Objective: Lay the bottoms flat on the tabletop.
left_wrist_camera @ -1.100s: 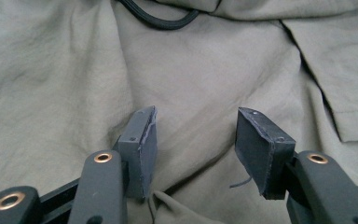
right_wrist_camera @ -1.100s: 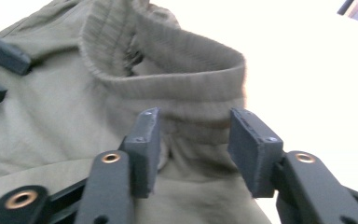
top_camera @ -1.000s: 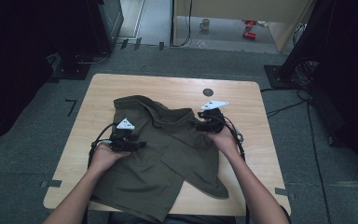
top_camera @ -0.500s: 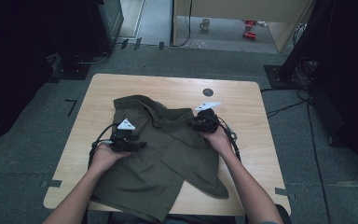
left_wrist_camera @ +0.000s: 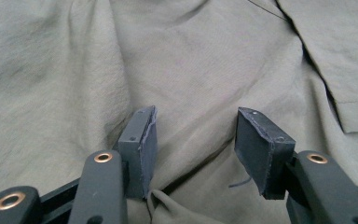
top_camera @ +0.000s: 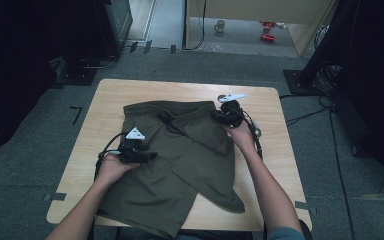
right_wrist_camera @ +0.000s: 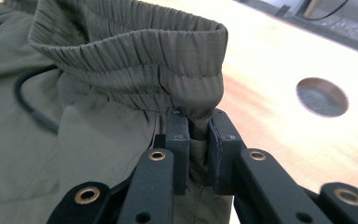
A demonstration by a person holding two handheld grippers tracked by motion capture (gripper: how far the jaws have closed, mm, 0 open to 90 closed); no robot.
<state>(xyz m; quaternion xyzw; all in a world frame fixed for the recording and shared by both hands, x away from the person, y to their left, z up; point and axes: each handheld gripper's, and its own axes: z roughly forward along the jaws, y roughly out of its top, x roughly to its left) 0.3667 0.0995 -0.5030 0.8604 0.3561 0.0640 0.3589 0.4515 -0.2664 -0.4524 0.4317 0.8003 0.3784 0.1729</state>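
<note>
Shorts: olive shorts (top_camera: 180, 165) lie spread across the middle of the surface (top_camera: 110, 100), waistband toward the far edge, one leg hem trailing off the near edge.
Waistband: the elastic band (right_wrist_camera: 135, 51) stands lifted at its far right corner, and the black drawcord (right_wrist_camera: 32, 109) loops just behind it.
Right tool: the right tool (top_camera: 225, 116) has just been closing, and its pads (right_wrist_camera: 177, 144) now pinch a fold of fabric right under the waistband. That is a grip on the shorts.
Left tool: the left tool (top_camera: 147, 156) rests on the cloth at the middle left, jaws apart, with wrinkled fabric lying loose between the pads (left_wrist_camera: 142, 144). Nothing is clamped there.
Risk: the right pinch catches only a thin fold near the seam, so a sharp pull could let it slide out. With the left side merely resting, the whole garment could drag instead of folding cleanly. The drawcord could also snag.
Hands: the right hand (top_camera: 242, 137) reaches forward to the far right corner of the shorts, forearm angled in from the near edge. The left hand (top_camera: 111, 167) sits low and flat on the cloth.
Beyond: a round hole (right_wrist_camera: 321, 96) in the surface lies just past the waistband.
</note>
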